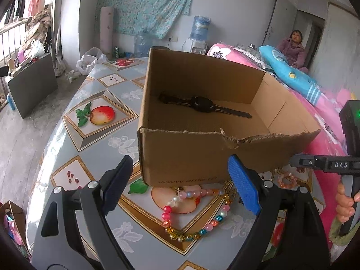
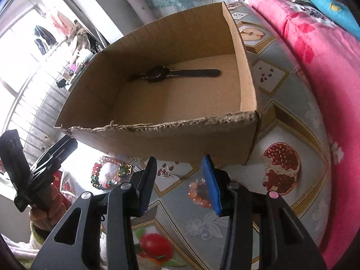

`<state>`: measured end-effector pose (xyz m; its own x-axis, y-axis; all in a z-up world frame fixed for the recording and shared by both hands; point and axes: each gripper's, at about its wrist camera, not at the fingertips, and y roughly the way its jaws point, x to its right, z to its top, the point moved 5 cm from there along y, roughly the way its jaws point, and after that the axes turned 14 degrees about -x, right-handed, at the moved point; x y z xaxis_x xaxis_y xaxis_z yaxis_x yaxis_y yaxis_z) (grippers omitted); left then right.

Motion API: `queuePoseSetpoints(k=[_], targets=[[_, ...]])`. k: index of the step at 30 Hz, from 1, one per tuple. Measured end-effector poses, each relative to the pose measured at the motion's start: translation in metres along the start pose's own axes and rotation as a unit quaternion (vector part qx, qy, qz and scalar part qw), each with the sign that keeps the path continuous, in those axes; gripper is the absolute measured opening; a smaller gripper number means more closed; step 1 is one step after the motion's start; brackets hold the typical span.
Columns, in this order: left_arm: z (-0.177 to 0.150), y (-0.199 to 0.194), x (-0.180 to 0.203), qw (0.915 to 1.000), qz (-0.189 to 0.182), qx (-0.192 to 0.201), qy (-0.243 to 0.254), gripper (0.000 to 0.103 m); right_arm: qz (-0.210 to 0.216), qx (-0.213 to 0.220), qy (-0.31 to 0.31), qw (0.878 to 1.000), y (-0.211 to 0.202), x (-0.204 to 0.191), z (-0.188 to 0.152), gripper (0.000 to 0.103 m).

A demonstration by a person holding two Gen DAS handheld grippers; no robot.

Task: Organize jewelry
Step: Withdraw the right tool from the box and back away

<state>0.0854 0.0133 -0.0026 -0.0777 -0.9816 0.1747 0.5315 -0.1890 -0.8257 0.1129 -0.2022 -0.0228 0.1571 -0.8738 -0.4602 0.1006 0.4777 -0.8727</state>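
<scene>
A black watch (image 1: 203, 105) lies alone inside the cardboard box (image 1: 180, 157) on the tabletop (image 1: 74, 135). Colourful bead necklace (image 1: 193, 222) and peach bracelet (image 2: 198, 194) wait outside before it. Left tool (image 1: 180, 186) gapes wide, right tool (image 2: 180, 182) half-open, both empty.

Daylight floods in from the window (image 2: 20, 63), which is blown out to white in the right wrist view. The box (image 1: 202, 103) interior is evenly lit with soft shadows. Both pictures are sharp at centre; fisheye bending curves the table (image 1: 67, 148) edges, with dark corners.
</scene>
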Motion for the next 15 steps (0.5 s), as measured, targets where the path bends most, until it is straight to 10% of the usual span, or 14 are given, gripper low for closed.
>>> queuePoseSetpoints(k=[15], targets=[[0.0052, 0.0092, 0.0062, 1.0000, 0.005, -0.006, -0.002, 0.082, 0.003, 0.019, 0.006, 1.000, -0.0011, 0.0049, 0.0017, 0.042]])
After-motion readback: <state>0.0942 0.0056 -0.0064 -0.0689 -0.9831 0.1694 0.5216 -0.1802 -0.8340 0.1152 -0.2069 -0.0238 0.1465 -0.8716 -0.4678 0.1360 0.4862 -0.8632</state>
